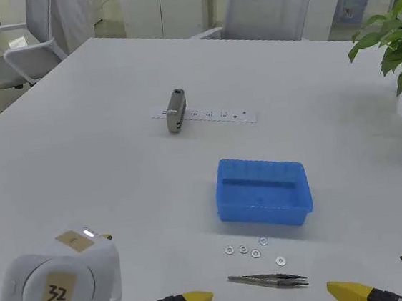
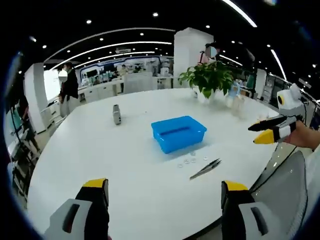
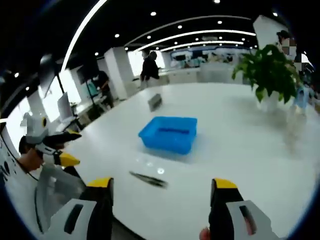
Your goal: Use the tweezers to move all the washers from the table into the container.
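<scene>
- Left gripper [image 2: 165, 185]: jaws spread wide with nothing between them, held at the near edge of the white table [image 1: 79, 156].
- Right gripper [image 3: 162, 183]: jaws also apart and empty.
- Tweezers [image 1: 268, 280] lie flat on the table, between the two grippers, touched by neither.
- Five washers [image 1: 254, 249] are scattered just beyond the tweezers, close in front of the blue container [image 1: 262, 214].

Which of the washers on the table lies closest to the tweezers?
The washer lying apart at the right of the group, just above the tweezers in the head view. The other four washers sit clustered nearer the blue container.
</scene>
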A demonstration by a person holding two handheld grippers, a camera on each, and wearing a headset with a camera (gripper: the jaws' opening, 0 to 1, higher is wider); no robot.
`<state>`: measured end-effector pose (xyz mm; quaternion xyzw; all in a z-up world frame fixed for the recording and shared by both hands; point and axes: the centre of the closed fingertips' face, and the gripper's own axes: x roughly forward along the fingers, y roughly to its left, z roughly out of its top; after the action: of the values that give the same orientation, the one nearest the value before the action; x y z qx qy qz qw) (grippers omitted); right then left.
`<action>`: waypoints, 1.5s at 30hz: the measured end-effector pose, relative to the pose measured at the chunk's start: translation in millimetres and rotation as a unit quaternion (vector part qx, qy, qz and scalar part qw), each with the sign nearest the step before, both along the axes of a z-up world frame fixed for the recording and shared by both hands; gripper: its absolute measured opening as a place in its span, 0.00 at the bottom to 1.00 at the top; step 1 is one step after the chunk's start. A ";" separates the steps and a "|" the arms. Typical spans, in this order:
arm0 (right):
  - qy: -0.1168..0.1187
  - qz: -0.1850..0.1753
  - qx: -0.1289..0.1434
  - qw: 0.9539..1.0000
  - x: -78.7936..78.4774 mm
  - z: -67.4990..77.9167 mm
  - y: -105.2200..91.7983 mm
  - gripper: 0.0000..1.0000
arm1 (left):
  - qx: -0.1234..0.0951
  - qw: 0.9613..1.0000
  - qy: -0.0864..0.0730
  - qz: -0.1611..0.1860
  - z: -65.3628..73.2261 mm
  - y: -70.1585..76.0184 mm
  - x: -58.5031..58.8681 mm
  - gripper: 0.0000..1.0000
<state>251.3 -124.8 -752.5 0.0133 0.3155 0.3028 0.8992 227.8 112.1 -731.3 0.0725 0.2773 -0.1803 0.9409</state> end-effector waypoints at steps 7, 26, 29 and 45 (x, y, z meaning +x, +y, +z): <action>0.001 -0.008 -0.004 1.000 2.4 -0.9 -4.1 0.76 | 0.001 1.000 0.006 -0.002 -3.1 0.9 -1.0 0.90; -0.002 -0.039 -0.005 0.999 4.8 -2.4 -11.7 0.89 | -0.005 1.000 0.006 -0.010 -4.5 -1.9 0.6 0.89; -0.007 -0.044 -0.009 0.999 6.4 -1.5 -11.2 0.94 | -0.003 1.000 0.007 -0.012 -4.4 -2.6 0.7 0.89; -0.008 -0.039 -0.024 0.999 11.6 -5.7 -9.7 0.99 | -0.012 0.999 0.015 -0.036 -9.1 -15.3 8.5 0.81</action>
<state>263.0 -134.4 -758.2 0.0017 0.3144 0.2595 0.9131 236.3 96.8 -740.4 0.0686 0.2860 -0.2184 0.9305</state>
